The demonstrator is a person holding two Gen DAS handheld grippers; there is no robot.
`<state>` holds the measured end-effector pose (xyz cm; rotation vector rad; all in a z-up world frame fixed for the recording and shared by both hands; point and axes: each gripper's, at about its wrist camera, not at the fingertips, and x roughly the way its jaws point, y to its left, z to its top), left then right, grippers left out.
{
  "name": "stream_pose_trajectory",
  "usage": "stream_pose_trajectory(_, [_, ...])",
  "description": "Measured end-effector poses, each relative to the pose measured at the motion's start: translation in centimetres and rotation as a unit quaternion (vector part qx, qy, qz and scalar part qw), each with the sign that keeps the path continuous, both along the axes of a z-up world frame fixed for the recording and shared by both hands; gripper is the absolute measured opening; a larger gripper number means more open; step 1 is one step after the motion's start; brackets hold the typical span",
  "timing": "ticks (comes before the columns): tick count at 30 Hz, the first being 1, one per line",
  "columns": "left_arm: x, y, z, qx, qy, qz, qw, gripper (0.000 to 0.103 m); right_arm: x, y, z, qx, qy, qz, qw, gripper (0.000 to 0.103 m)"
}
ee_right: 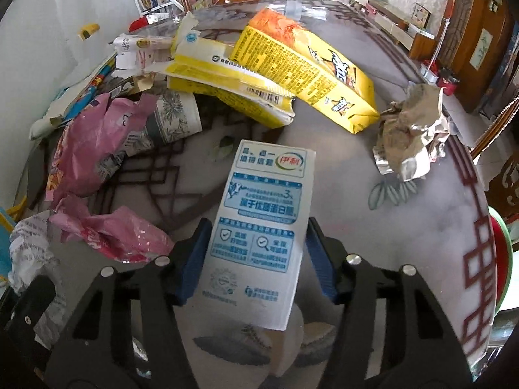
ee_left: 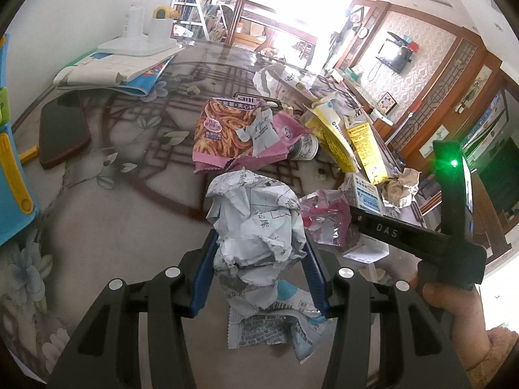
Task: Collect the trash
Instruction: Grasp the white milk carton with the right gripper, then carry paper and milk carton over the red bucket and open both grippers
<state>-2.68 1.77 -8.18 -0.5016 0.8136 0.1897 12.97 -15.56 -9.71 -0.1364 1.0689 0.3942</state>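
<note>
My left gripper (ee_left: pixel 258 243) is shut on a crumpled ball of newspaper (ee_left: pixel 256 223) and holds it over the round patterned table (ee_left: pixel 113 214). My right gripper (ee_right: pixel 258 230) is shut on a white and blue milk carton (ee_right: pixel 259 223) that lies between its blue pads (ee_right: pixel 194 249); the carton also shows in the left wrist view (ee_left: pixel 365 194). The right gripper's body (ee_left: pixel 421 236) shows at the right of the left wrist view. The newspaper ball shows at the left edge of the right wrist view (ee_right: pixel 29 253).
More trash lies on the table: a pink snack bag (ee_left: pixel 236 129), yellow boxes (ee_right: pixel 301 68), a paper cup (ee_right: pixel 175 116), pink wrappers (ee_right: pixel 113 230) and a crumpled foil wad (ee_right: pixel 408 136). Books (ee_left: pixel 123 64) and a dark pad (ee_left: pixel 61 133) lie at the left.
</note>
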Motion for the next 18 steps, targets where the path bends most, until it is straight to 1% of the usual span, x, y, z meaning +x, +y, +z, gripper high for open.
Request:
stream_pose_trajectory(2, [0.0, 0.0, 0.0, 0.001, 0.0, 0.001, 1.0, 0.047, -0.3, -0.5, 0.4, 0.014, 0.001, 0.003, 1.0, 0.056])
stream_pose_trajectory(7, [0.2, -0.1, -0.1, 0.006, 0.004, 0.001, 1.0, 0.047, -1.8, -2.5, 2.9, 0.059, -0.01, 0.012, 0.998, 0.056])
stream_pose_trajectory(10, [0.3, -0.2, -0.1, 0.012, 0.004, -0.002, 0.9999, 0.047, -2.7, -3.9, 4.2, 0.078, -0.019, 0.012, 0.997, 0.056])
stream_pose_trajectory(18, [-0.1, -0.5, 0.2, 0.024, -0.009, -0.008, 0.9996, 0.047, -5.3, -8.3, 5.9, 0.105, -0.032, 0.001, 0.994, 0.056])
